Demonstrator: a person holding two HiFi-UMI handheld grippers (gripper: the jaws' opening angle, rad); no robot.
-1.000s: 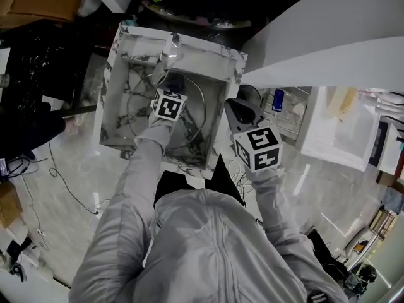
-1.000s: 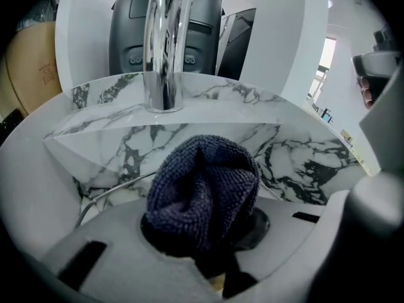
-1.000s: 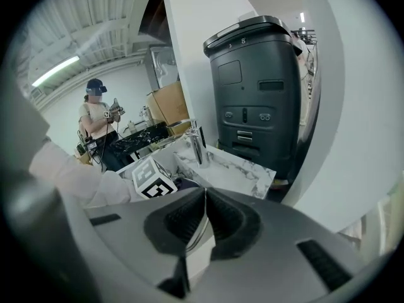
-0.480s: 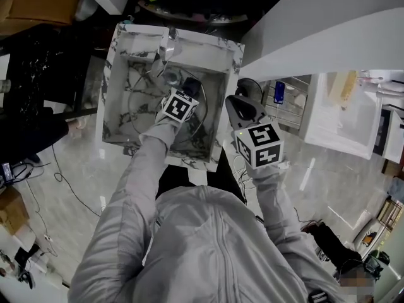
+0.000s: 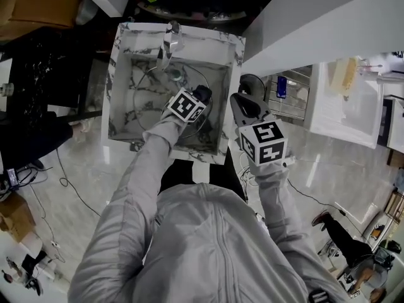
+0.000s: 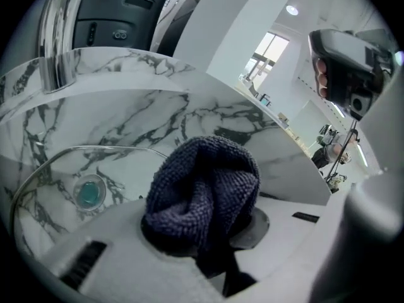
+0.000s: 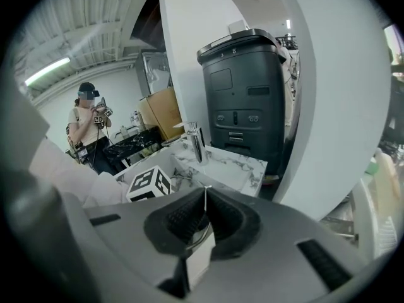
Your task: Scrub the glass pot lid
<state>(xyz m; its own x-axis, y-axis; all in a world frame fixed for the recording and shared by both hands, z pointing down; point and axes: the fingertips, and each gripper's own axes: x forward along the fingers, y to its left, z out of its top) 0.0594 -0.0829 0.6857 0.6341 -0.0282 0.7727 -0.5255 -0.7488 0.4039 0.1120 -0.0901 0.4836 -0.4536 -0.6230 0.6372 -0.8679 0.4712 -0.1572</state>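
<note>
The glass pot lid (image 5: 151,100) sits inside the marble sink (image 5: 120,74); its thin metal rim (image 6: 95,148) arcs over the drain (image 6: 88,193). My left gripper (image 5: 201,96) is over the sink's right half, shut on a dark knitted cloth (image 6: 202,188) that bulges out between the jaws (image 6: 211,245). I cannot tell whether the cloth touches the glass. My right gripper (image 5: 243,106) hovers over the counter just right of the sink, apart from the lid. Its jaws (image 7: 205,223) are shut, with only a thin pale line at the seam.
A chrome faucet (image 5: 169,43) stands at the sink's far rim. A wire dish rack (image 5: 287,100) and a white basin (image 5: 344,106) lie to the right. A dark bin (image 7: 249,100) stands behind the sink. Another person (image 7: 88,128) stands far off.
My left gripper has carried the cloth rightward across the sink, toward its right wall. The right gripper has stayed beside the sink.
</note>
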